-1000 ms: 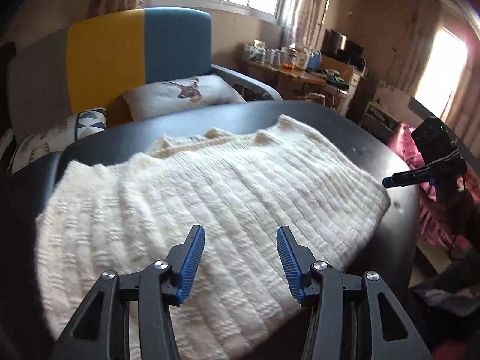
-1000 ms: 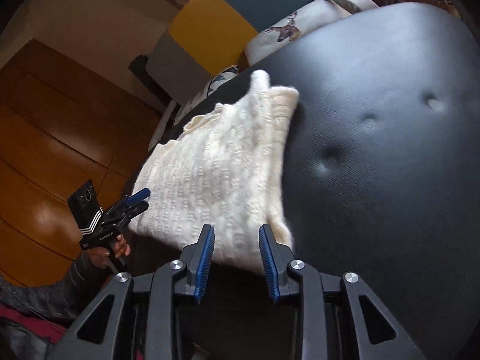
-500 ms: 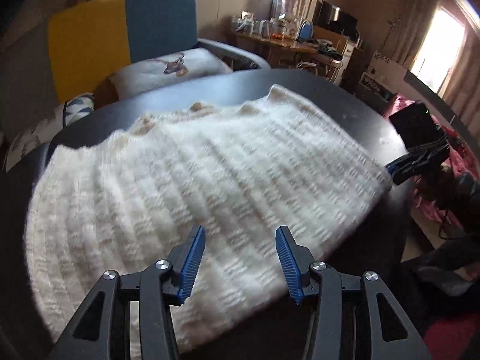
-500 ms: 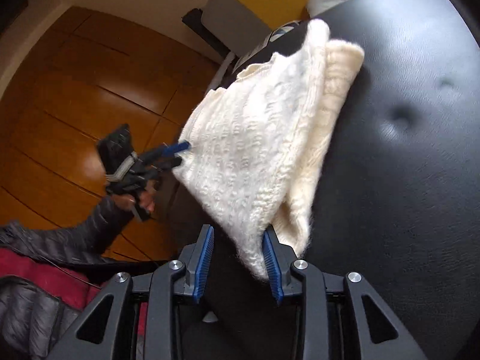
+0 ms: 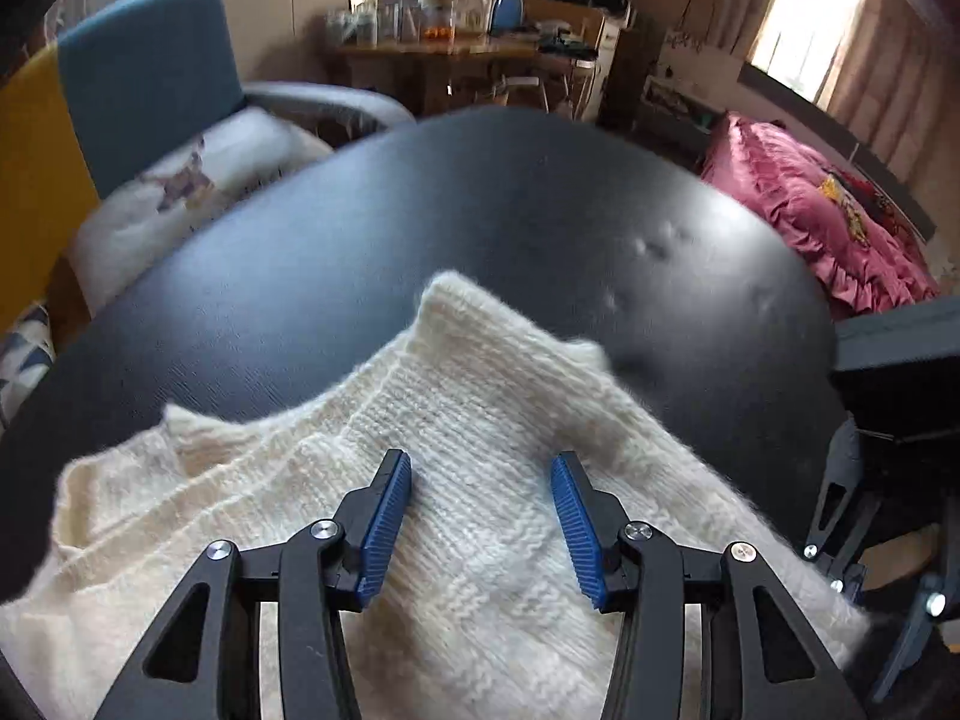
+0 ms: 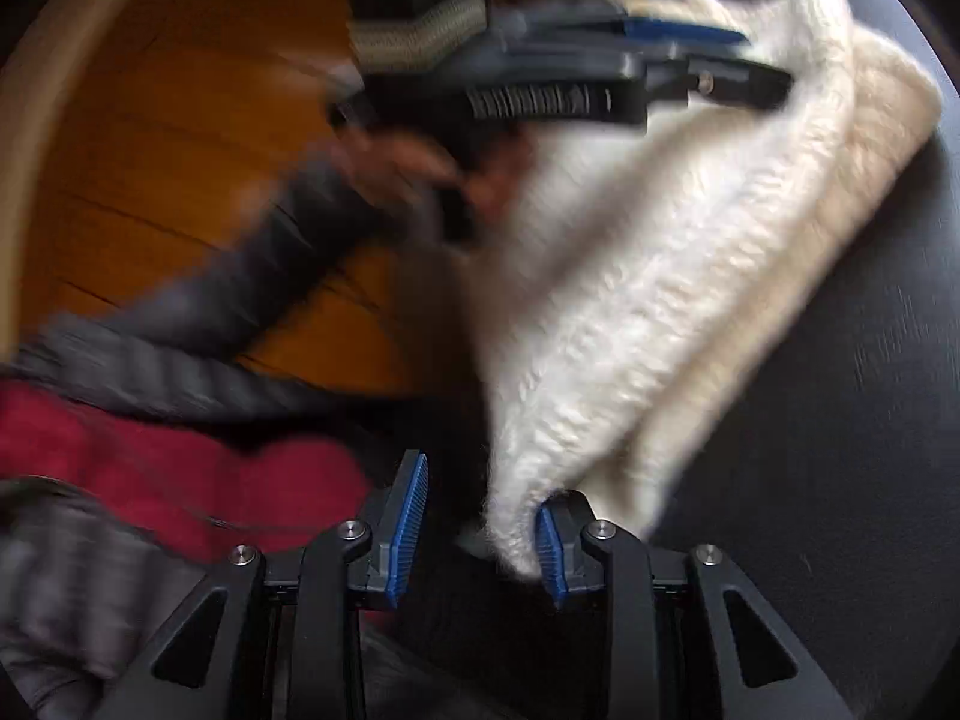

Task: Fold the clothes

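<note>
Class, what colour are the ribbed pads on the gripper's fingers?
Blue. The pads of the left gripper show it best in the left wrist view, over the cream sweater.

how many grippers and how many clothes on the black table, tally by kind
grippers: 2, the left gripper and the right gripper
clothes: 1, a cream knit sweater on the black table
total: 3

bare black table (image 5: 540, 210) beyond sweater (image 5: 480, 420)
</note>
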A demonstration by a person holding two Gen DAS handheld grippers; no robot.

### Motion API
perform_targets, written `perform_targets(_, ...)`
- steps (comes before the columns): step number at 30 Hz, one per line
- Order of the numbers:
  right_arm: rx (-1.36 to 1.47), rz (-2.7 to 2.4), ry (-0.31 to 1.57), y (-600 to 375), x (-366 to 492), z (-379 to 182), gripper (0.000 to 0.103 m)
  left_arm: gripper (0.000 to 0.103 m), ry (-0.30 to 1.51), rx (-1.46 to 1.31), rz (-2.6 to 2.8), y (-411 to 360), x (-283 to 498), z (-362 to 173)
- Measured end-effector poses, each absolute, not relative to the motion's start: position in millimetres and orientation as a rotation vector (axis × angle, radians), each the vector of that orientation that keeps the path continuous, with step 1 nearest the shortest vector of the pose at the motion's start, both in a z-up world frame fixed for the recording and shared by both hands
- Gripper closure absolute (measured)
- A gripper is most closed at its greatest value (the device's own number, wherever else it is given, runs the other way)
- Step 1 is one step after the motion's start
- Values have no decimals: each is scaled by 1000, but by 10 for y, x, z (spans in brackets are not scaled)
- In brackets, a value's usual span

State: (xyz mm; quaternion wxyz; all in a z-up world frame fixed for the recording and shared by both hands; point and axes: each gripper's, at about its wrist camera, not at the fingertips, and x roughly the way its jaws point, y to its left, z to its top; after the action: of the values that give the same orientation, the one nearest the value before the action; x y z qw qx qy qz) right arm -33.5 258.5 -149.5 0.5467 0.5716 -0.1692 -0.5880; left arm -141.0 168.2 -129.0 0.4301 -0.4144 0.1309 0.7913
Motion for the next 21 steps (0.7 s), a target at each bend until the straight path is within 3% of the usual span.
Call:
perform_targets(5,1349,-1439,-476,2758,-322,-1516,86,49,280,-1090,1989,1682,-1476,-1412)
perform_targets(8,1358,-1500,-518,2903,-328,-1441,73,49,251,-1114,2001,1661,-1502,-1465)
perform_targets(12,1301,-1684,-578,3215,-439,-1172,69,49,201,-1031,2074,1366,-1369,-1273)
perform_targets(21,1123,-2094,-605,3297,-1170,-891,69,49,177,-965,2137,911,-1069,-1211)
